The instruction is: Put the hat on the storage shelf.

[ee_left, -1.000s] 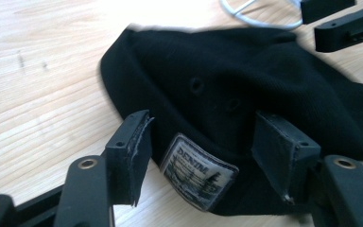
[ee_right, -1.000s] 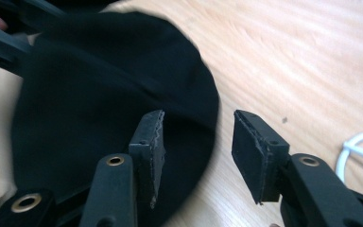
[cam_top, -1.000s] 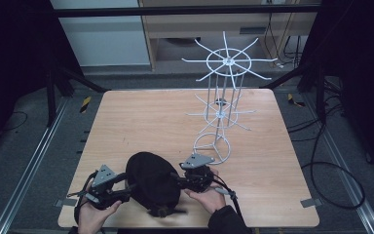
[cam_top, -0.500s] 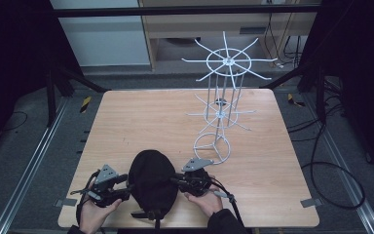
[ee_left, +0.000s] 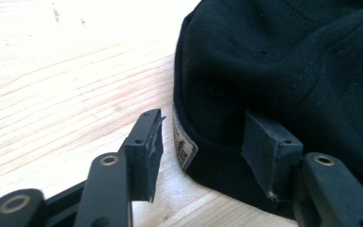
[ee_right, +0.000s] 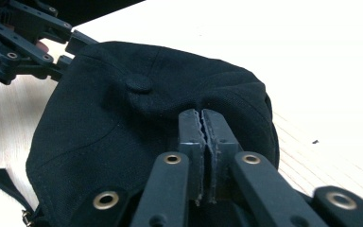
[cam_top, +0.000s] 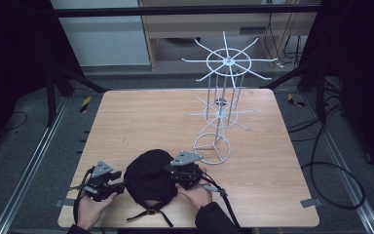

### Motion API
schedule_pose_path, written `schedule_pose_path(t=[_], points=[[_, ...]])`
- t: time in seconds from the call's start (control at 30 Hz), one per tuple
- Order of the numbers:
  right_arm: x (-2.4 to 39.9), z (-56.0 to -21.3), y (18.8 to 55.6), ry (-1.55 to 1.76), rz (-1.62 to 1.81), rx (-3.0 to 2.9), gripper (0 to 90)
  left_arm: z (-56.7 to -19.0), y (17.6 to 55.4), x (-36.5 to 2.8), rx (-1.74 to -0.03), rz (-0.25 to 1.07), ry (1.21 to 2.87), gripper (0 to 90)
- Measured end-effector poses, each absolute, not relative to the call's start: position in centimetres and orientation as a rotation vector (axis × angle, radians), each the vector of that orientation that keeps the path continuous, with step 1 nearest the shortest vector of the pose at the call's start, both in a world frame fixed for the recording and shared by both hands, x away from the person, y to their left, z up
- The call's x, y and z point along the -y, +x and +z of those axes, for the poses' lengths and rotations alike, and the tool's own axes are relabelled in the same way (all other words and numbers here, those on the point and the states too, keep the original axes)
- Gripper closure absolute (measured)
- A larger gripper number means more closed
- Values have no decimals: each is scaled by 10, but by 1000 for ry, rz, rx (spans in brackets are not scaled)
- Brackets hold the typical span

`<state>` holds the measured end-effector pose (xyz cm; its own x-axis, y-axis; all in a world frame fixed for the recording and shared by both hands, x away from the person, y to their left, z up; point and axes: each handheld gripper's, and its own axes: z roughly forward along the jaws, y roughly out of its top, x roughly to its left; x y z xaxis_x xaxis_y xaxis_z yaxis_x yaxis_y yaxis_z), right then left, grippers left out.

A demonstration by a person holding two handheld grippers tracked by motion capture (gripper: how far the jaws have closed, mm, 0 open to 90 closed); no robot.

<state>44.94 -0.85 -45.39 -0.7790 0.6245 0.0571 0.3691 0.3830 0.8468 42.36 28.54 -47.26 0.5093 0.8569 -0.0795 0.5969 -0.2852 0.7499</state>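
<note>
- Black cap (cam_top: 150, 176) lies at table's (cam_top: 141, 117) near edge, between my hands.
- My right gripper (cam_top: 181, 174) comes in level, jaws just closed, pinching cap fabric.
- My left gripper (cam_top: 108, 181), low and level, jaws just narrowing, spread around cap's edge, one pad touching.

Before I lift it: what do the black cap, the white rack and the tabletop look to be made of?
Black cap: woven cloth, probably cotton twill, matte; fine weave, stitched seams and a covered top button show. White rack: thin rods, likely painted or coated metal wire, smooth. Table: wood or wood-look laminate, light grain lines, satin sheen; which one is unclear.
</note>
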Motion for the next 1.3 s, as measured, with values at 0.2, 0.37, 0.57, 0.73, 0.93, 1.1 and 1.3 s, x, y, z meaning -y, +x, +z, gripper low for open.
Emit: schedule_pose_path(t=[0.2, 0.37, 0.57, 0.73, 0.93, 1.1, 1.3], points=[[26, -443, 444, 884, 1389, -2280, 694, -456, 418, -296, -1147, 488, 1934, 428], [56, -437, 437, 917, 1393, -2209, 625, -438, 416, -296, -1070, 500, 1889, 408], [97, -440, 423, 957, 1354, -2161, 553, -423, 419, -281, -971, 484, 1905, 406], [133, -444, 413, 1033, 1354, -2088, 508, -420, 427, -264, -906, 443, 1958, 413], [173, -448, 414, 1125, 1315, -2012, 468, -417, 433, -246, -826, 392, 2055, 415], [195, -454, 417, 1166, 1257, -1995, 442, -413, 437, -237, -777, 382, 2119, 415], [214, -461, 424, 1215, 1185, -1979, 424, -420, 443, -229, -765, 375, 2167, 435]])
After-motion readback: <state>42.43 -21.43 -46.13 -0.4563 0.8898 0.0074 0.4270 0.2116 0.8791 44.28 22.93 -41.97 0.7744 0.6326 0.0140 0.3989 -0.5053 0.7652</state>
